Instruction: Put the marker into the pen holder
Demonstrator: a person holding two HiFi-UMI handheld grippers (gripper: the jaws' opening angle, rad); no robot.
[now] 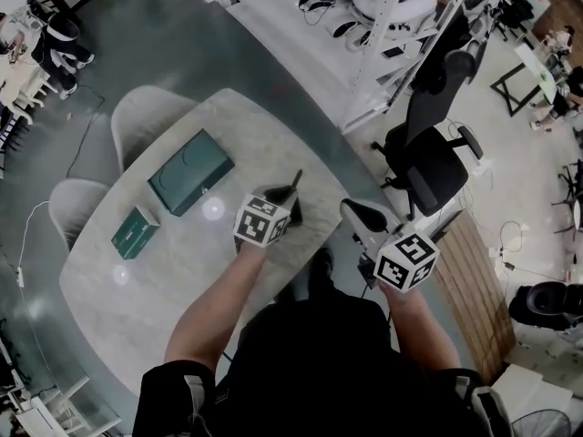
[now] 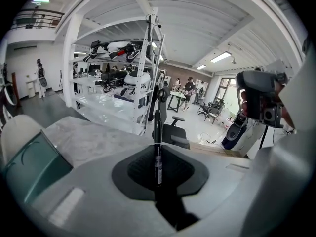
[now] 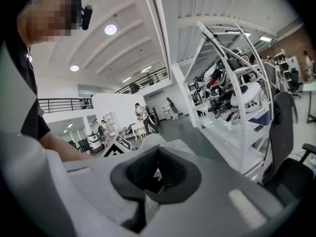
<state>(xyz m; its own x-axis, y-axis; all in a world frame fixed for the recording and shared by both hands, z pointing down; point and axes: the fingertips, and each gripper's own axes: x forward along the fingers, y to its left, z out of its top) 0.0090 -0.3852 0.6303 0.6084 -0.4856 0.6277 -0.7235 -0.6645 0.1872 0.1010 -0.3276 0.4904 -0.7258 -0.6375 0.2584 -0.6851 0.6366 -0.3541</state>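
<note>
The pale marble table (image 1: 155,299) carries a large green box (image 1: 189,171) and, near it on the person's side, a small green box (image 1: 137,232). The left gripper (image 2: 159,157) hovers over the table's right part, its jaws narrowed on a black marker (image 2: 157,132) that stands upright between them, well apart from both boxes. The right gripper (image 3: 158,154), beyond the table's edge, has its jaws together with nothing between them.
</note>
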